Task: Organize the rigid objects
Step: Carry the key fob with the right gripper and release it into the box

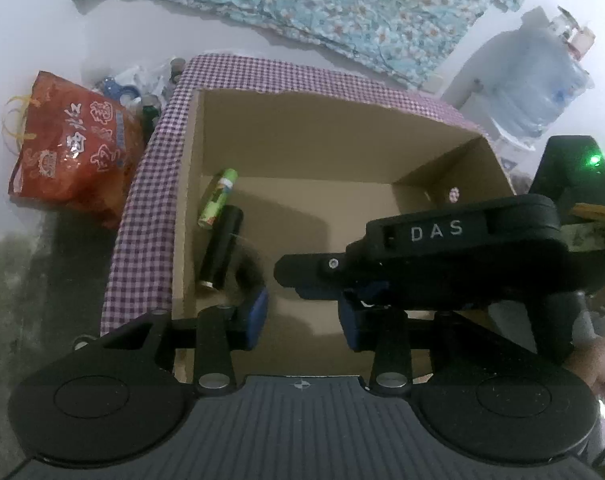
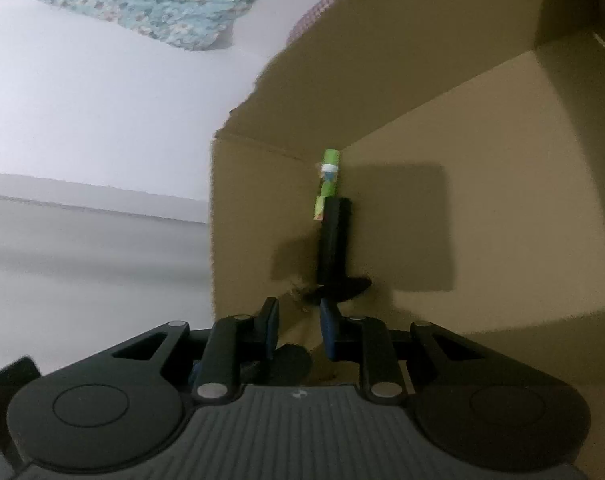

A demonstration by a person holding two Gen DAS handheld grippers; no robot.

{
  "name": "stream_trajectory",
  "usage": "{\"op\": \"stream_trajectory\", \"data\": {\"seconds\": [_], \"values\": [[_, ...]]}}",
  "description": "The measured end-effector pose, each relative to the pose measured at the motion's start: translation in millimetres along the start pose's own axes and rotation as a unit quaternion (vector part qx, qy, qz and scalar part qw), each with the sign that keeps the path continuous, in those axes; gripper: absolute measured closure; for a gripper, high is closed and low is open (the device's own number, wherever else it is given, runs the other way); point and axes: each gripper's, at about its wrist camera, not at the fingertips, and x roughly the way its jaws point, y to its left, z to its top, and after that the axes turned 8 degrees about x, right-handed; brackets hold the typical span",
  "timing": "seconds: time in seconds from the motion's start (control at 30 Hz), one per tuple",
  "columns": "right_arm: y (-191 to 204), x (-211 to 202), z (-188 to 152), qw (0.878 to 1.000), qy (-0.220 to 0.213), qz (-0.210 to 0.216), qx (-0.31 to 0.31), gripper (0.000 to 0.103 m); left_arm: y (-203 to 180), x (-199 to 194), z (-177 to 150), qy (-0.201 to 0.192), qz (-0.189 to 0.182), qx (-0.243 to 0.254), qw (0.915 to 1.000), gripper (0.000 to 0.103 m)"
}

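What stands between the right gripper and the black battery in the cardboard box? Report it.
Nothing visible. The right gripper points almost straight at the black battery, with only bare floor of the cardboard box between them.

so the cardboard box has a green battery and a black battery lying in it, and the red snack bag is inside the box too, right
Not quite. The red snack bag is not in the cardboard box; it lies outside, beside the box's checkered left wall, as the left wrist view shows. The rest holds: the green battery and the black battery lie on the box floor along that wall.
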Motion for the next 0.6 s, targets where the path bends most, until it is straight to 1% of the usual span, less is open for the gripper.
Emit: {"op": "stream_trajectory", "data": {"seconds": [0.1,0.2,0.3,0.37,0.47,0.53,0.6], "values": [[0,-7,-2,1.000,-0.006,0.010,-0.004,0.079,0,-11,-1,-0.017,0.002,0.001,0.9998,0.062],[3,-29,-9,0.999,-0.019,0.021,-0.015,0.078,-2,-23,-1,-0.037,0.000,0.001,0.9993,0.059],[6,-53,-15,0.999,-0.035,0.031,-0.024,0.078,-4,-39,-4,-0.057,-0.006,-0.003,0.9983,0.053],[7,-72,-25,0.998,-0.048,0.038,-0.030,0.078,-8,-52,-7,-0.072,-0.013,-0.004,0.9973,0.049],[7,-103,-45,0.995,-0.072,0.054,-0.037,0.077,-12,-72,-12,-0.096,-0.024,-0.004,0.9951,0.039],[6,-121,-58,0.993,-0.090,0.068,-0.041,0.077,-15,-84,-18,-0.109,-0.029,-0.002,0.9936,0.032],[3,-140,-76,0.989,-0.114,0.077,-0.044,0.076,-19,-92,-25,-0.117,-0.030,0.002,0.9926,0.028]]}}
